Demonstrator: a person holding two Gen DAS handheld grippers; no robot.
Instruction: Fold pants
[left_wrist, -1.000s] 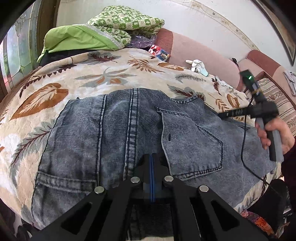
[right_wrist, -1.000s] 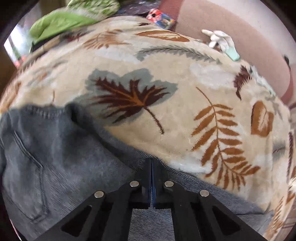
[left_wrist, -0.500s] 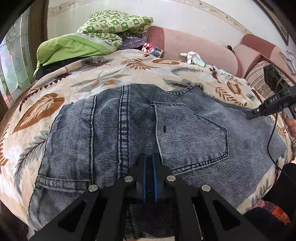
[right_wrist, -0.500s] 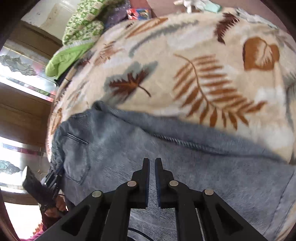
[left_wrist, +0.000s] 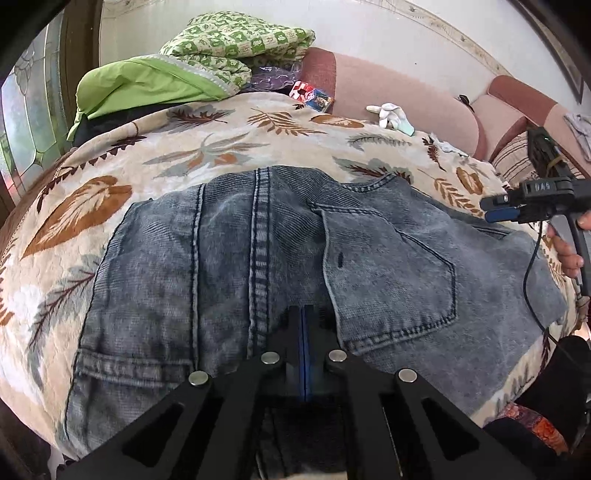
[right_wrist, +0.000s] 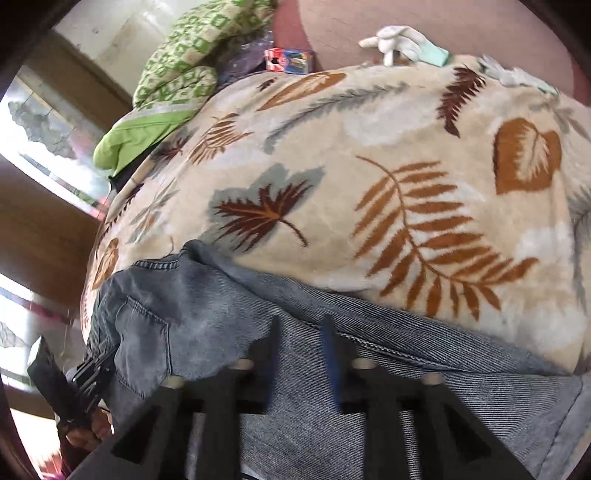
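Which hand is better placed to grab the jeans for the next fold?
Right, probably: the right gripper has its jaws open just above the jeans, while the left gripper is shut.

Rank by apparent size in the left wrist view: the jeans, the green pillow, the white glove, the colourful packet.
1. jeans, by far the largest
2. green pillow
3. white glove and colourful packet: both small, far off, look alike; no ranking.
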